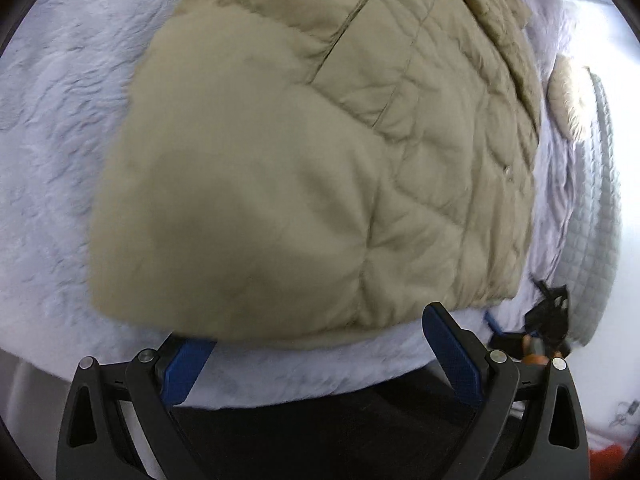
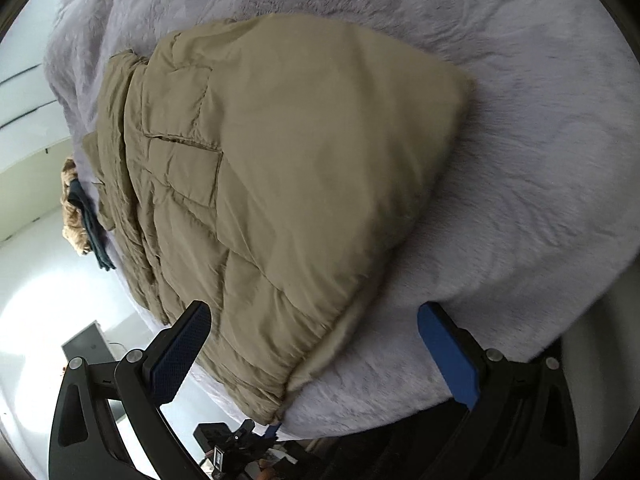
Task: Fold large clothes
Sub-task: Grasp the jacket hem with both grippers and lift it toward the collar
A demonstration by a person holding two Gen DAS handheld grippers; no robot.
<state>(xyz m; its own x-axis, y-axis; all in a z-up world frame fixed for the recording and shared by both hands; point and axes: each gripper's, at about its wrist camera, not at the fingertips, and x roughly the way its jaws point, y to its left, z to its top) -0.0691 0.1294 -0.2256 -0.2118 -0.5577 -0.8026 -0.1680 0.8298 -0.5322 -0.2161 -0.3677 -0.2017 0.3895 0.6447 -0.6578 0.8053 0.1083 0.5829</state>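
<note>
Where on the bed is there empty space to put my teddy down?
There is bare blanket on the far side of the tan coat in the right wrist view, out to the bed's edge. In the left wrist view, more bare blanket lies left of the coat. The strip by the furry pillow is crowded.

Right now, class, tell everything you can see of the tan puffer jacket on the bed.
The tan puffer jacket is quilted, puffy and matte, with a flap pocket and a snap. It lies folded on the fuzzy pale bedcover, hem near the bed's edge. Both the left gripper and the right gripper are open, gripping none of it.
</note>
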